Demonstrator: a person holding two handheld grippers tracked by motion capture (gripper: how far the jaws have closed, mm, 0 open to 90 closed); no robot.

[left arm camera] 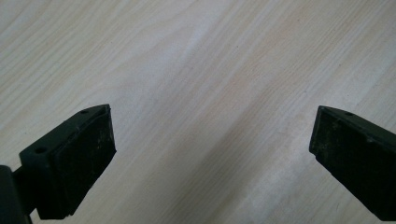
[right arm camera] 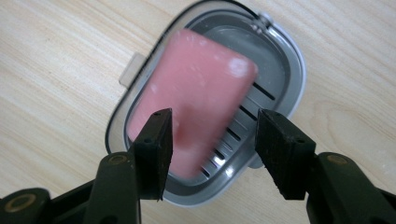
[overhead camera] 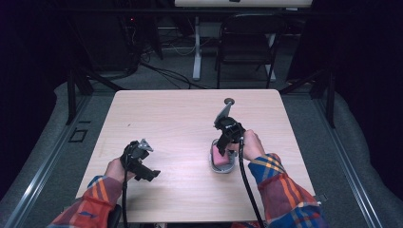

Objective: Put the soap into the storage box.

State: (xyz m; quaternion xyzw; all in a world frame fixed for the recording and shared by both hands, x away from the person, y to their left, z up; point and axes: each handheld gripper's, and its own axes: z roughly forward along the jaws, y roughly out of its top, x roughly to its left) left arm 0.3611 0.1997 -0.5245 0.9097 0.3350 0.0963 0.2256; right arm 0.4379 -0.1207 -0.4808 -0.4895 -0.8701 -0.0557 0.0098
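A pink soap bar [right arm camera: 196, 88] lies tilted in a grey soap dish [right arm camera: 289, 79] with drain slots, on the wooden table right of centre [overhead camera: 222, 159]. My right gripper [right arm camera: 212, 140] points down over the dish with its jaws on either side of the bar's near end. The left pad [right arm camera: 156, 149] lies against the bar's edge, and the bar looks blurred. In the high view, the right gripper [overhead camera: 224, 144] sits just above the dish. My left gripper [overhead camera: 148, 171] rests low at the front left. Its jaws [left arm camera: 210, 149] are wide apart over bare wood.
The light wooden table [overhead camera: 180, 114] has its front edge close to the person's plaid sleeves. A small tab [right arm camera: 128, 70] sticks out from the dish's side. Beyond the table's far edge stand a black folding chair [overhead camera: 247, 38] and a white desk leg [overhead camera: 196, 47].
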